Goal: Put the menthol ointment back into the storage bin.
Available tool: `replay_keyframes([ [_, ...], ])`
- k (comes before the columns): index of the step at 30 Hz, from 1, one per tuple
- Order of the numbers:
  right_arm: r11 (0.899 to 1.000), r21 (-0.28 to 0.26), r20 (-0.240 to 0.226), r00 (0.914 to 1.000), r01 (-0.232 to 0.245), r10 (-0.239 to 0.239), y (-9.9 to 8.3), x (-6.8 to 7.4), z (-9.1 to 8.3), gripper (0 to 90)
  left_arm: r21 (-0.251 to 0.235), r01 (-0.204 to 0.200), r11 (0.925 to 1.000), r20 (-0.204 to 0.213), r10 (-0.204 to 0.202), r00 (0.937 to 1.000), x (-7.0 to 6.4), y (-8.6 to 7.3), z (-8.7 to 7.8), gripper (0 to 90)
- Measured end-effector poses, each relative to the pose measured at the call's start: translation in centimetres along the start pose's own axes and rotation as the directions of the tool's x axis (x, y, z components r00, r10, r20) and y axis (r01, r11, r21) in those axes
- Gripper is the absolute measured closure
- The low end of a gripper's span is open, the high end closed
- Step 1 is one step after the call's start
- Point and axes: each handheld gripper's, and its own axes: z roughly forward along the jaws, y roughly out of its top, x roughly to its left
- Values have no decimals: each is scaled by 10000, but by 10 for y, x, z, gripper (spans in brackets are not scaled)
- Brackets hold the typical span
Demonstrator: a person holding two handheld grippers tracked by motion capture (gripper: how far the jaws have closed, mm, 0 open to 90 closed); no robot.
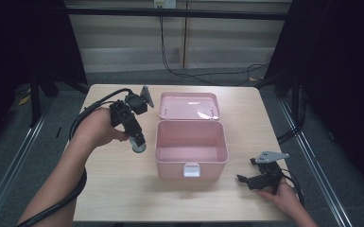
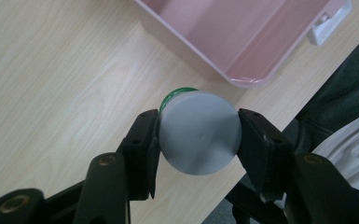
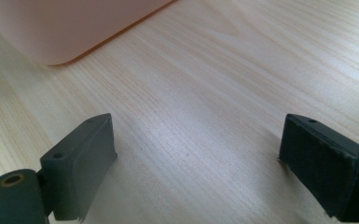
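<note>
My left gripper (image 1: 137,144) points down at the table just left of the open pink box (image 1: 191,163) and is shut on a small round container with a grey lid (image 2: 199,132) and a green rim. The same grey lid (image 1: 138,147) shows under the jaws in the high view. The box's lid (image 1: 189,105) lies folded back behind it, and the inside of the box (image 2: 242,32) looks bare. My right gripper (image 1: 248,181) rests low on the table to the right of the box, open, with bare wood between its pads (image 3: 91,161).
The wooden table (image 1: 118,189) ends close to my right hand at the front right. A white latch (image 1: 191,170) sticks out from the box's front wall. Black cables trail from both grippers and across the floor behind the table.
</note>
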Motion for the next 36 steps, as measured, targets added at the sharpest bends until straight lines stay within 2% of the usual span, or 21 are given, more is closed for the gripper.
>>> replay_keyframes([
  [16,10000,16,-6,10000,18,-18,0,0,0,97,-462,-289,9985,103,294,9995,-10,32,-12,504],
  [31,10000,16,-6,10000,18,-18,0,0,0,97,-517,-561,9971,110,567,9983,-23,62,-6,504],
  [36,10000,17,-6,10000,23,-23,0,0,0,97,-580,-471,9972,142,480,9987,-25,69,-3,504],
])
